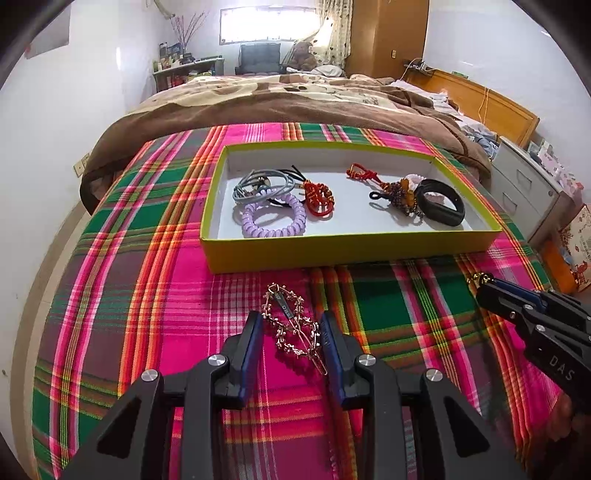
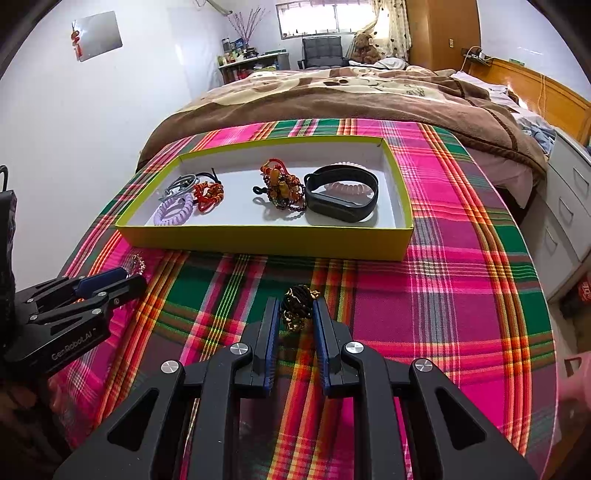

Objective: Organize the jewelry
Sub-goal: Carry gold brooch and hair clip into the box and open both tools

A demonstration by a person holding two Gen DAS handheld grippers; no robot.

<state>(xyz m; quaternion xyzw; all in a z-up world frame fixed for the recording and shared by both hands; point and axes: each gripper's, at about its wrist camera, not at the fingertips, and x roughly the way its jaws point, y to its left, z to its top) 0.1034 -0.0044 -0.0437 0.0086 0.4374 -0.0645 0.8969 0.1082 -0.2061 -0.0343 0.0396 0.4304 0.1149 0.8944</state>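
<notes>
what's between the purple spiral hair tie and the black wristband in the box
In the right wrist view, between the purple spiral hair tie and black wristband: a red knotted cord, then an amber bead cluster.

This is a lived-in home bedroom. Straight ahead at twelve o'clock a bed (image 1: 295, 99) lies under a rumpled brown blanket (image 2: 332, 99), and past it a teddy bear (image 2: 364, 48) sits beside a dark chair (image 2: 323, 51) under a bright window (image 2: 325, 18). At two o'clock stand a wooden headboard (image 1: 480, 99) and wardrobe (image 2: 439, 33), with a grey drawer unit (image 1: 521, 177) closer in. At eleven o'clock a shelf (image 2: 251, 61) is crowded with bottles (toiletries, by the look). Nearest me, a plaid cloth (image 1: 147, 277) covers the tabletop.
</notes>
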